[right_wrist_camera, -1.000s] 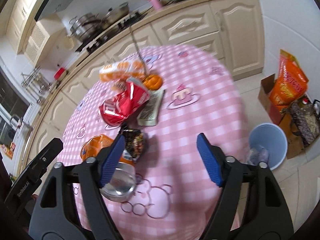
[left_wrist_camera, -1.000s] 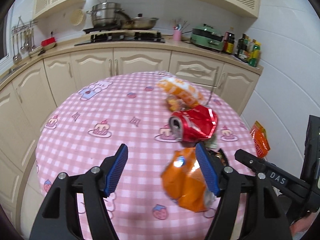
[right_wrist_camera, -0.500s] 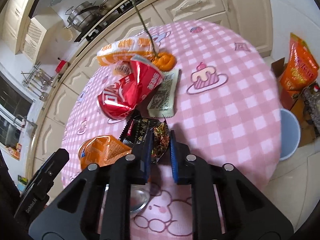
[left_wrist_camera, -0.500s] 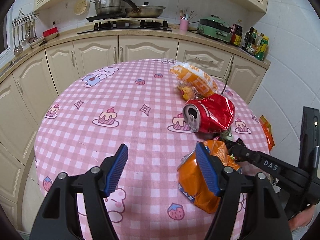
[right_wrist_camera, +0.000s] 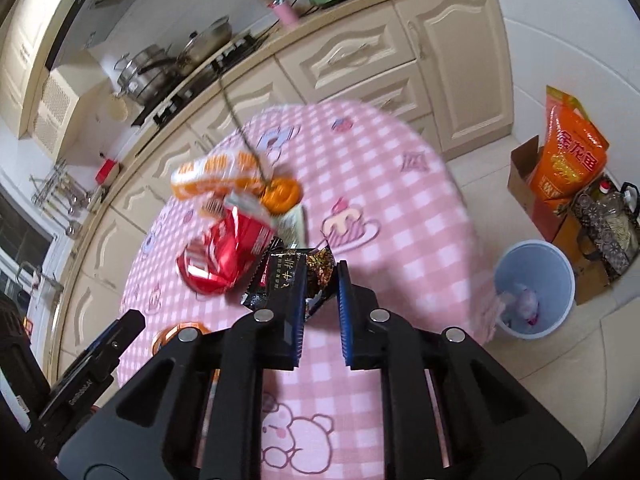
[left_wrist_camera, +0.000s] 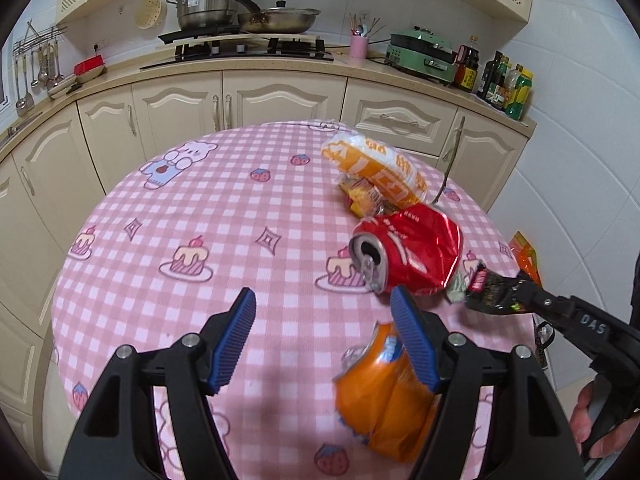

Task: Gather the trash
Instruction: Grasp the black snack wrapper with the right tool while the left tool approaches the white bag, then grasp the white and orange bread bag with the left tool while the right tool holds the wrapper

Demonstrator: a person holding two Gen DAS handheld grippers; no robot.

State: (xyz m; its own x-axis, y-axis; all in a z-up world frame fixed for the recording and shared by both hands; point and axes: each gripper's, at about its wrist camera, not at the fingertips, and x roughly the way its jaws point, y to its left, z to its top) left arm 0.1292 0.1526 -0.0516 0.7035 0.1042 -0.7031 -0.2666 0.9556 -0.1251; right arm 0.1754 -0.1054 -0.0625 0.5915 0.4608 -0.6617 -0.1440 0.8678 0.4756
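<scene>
My right gripper (right_wrist_camera: 319, 280) is shut on a black snack wrapper (right_wrist_camera: 288, 276) and holds it above the pink checked table (right_wrist_camera: 400, 208); the wrapper also shows in the left wrist view (left_wrist_camera: 490, 294). My left gripper (left_wrist_camera: 324, 316) is open and empty over the table. A crushed orange can (left_wrist_camera: 384, 396) lies under its right finger. A crushed red can (left_wrist_camera: 408, 254) lies just beyond. An orange-and-white snack bag (left_wrist_camera: 376, 166) lies further back. A light blue trash bin (right_wrist_camera: 534, 288) stands on the floor right of the table.
A flat pale wrapper (right_wrist_camera: 294, 224) and an orange peel (right_wrist_camera: 282, 194) lie behind the red can. A cardboard box with an orange bag (right_wrist_camera: 568, 152) and a dark patterned bag (right_wrist_camera: 608, 224) stand by the bin. Kitchen cabinets (left_wrist_camera: 280, 100) curve behind the table.
My right gripper closed on the black wrapper and lifted it off the table, towards the right. My left gripper pulled back a little and stayed open.
</scene>
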